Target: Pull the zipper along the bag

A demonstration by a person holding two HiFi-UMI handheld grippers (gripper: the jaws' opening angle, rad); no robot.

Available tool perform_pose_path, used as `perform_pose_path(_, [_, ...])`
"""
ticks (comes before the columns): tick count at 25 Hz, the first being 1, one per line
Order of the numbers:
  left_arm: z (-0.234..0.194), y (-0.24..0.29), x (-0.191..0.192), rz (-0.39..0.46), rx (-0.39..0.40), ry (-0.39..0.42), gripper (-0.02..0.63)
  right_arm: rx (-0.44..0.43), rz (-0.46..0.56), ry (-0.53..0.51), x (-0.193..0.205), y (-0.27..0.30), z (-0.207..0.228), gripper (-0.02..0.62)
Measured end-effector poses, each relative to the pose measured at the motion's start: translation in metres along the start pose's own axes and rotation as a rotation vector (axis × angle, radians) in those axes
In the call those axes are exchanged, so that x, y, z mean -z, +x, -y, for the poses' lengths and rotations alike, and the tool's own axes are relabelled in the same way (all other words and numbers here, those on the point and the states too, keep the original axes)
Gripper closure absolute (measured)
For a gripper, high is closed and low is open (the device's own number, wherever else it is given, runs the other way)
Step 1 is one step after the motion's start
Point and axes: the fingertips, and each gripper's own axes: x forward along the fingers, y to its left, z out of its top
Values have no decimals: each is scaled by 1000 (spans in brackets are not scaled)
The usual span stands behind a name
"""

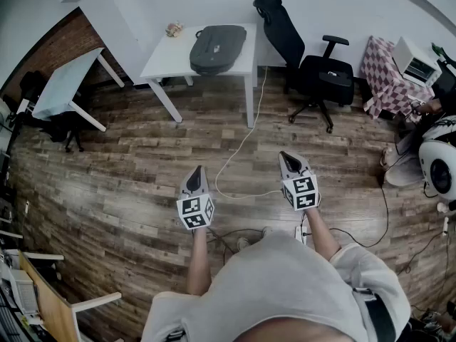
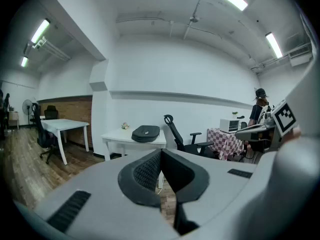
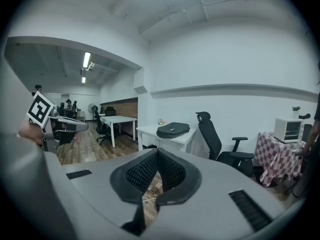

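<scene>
A dark grey bag (image 1: 217,48) lies flat on a white table (image 1: 171,57) against the far wall, well away from both grippers. It shows small in the left gripper view as the bag (image 2: 145,133) and in the right gripper view as the bag (image 3: 173,130). My left gripper (image 1: 197,171) is held out over the wooden floor, shut and empty. My right gripper (image 1: 287,157) hangs beside it, likewise shut with nothing between its jaws. Both point toward the table. The zipper is too small to make out.
A black office chair (image 1: 306,66) stands right of the table. A white cable (image 1: 239,155) trails across the floor from the table toward me. A second white table (image 1: 64,84) sits at the left, a checkered-cloth stand (image 1: 385,66) at the right. A small object (image 1: 173,28) rests on the table's corner.
</scene>
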Motion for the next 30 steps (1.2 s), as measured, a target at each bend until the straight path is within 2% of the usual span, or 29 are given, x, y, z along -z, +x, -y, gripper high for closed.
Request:
perform_pose_path(22, [51,18,5,-14,-43,9,580,-52,9,10,12,-1,46,581])
perform_pose_path(30, [45,45,7,-26,-44,-6,580,-72,-9,4,11,28,50,581])
